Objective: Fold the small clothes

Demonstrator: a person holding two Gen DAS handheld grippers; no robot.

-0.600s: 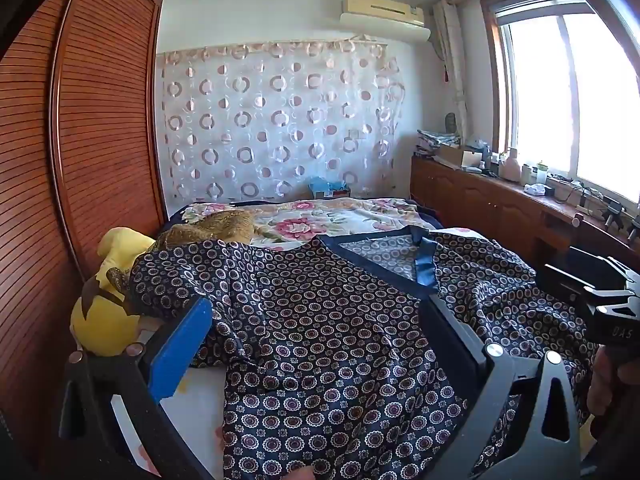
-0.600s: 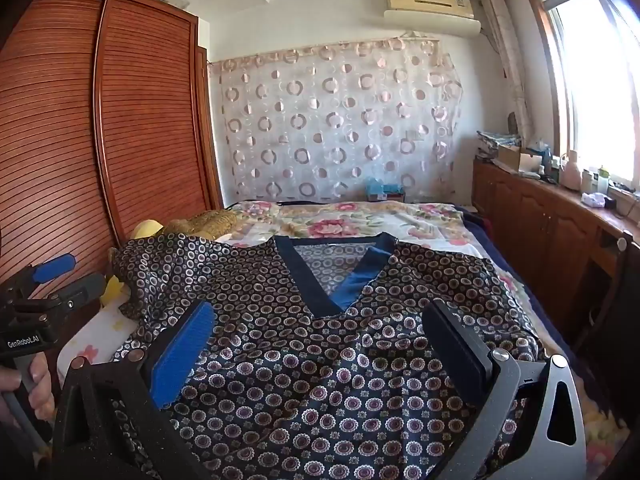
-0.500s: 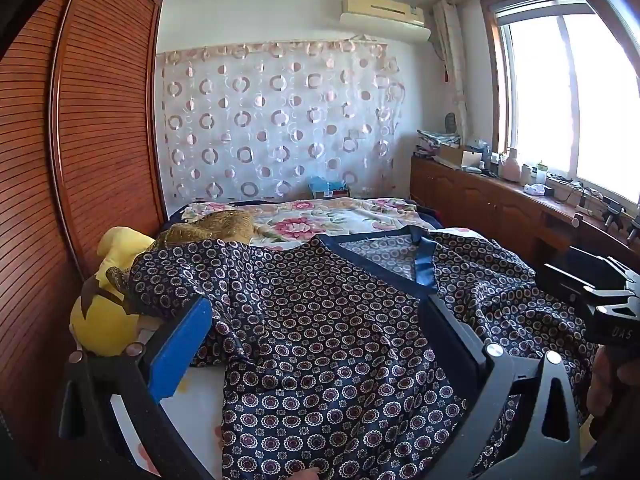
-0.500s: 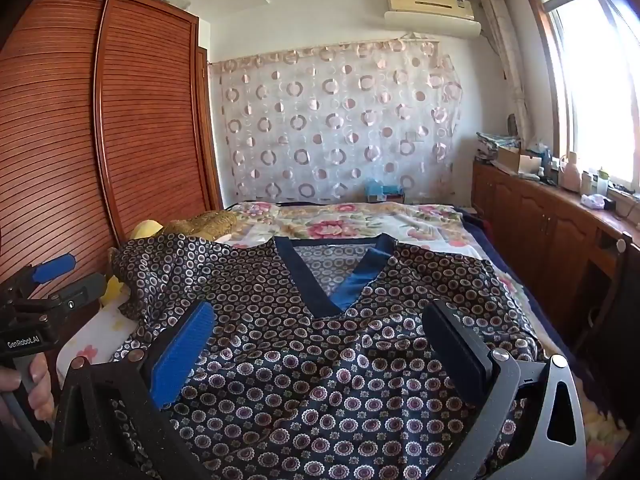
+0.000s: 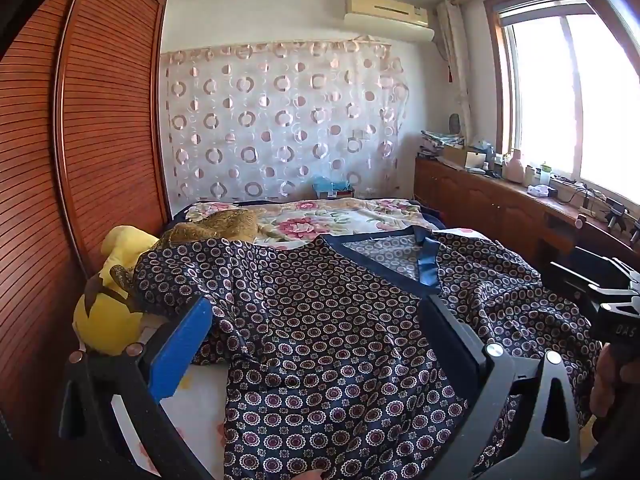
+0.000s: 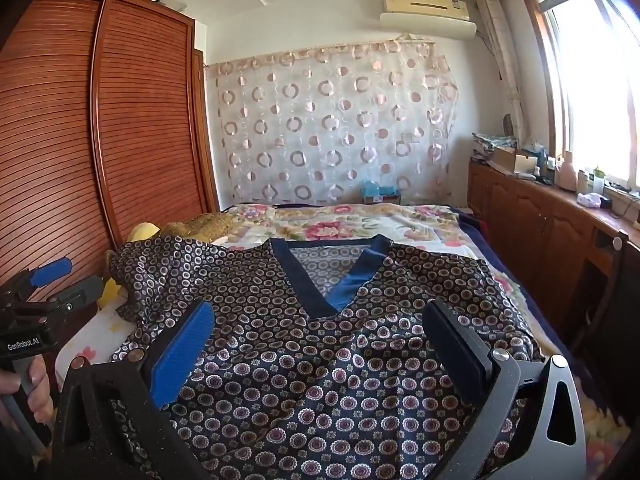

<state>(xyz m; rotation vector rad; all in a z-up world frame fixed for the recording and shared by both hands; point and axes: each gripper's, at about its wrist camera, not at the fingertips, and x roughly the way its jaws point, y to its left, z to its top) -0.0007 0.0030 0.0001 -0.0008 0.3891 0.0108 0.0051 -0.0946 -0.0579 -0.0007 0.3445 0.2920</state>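
Navy fabric w/ small ring-and-flower print: the garment (image 6: 320, 352) lies spread face-up on the bed (image 6: 360, 220), V-neck w/ plain blue trim (image 6: 296, 280) pointing toward the grippers. Its left sleeve (image 5: 192, 276) is bunched and creased, draped partly over a yellow plush toy (image 5: 108, 320) beside the wooden wardrobe (image 5: 100, 120).

Left gripper (image 5: 316, 320): fingers spread wide apart, nothing clamped; held above the garment's left-front area, approx. over the sleeve/body junction. Contact w/ cloth not visible.

Right gripper (image 6: 320, 332): fingers likewise wide apart, nothing between them; positioned over the chest area just below the V-neck point.

Ea. gripper appears at the edge of the other's view, so the two are side by side, near the garment's hem end.

Floral bedspread (image 5: 320, 220) shows beyond the collar. Patterned curtain (image 6: 332, 128) on far wall; cluttered wooden counter (image 6: 560, 208) under the window at right.
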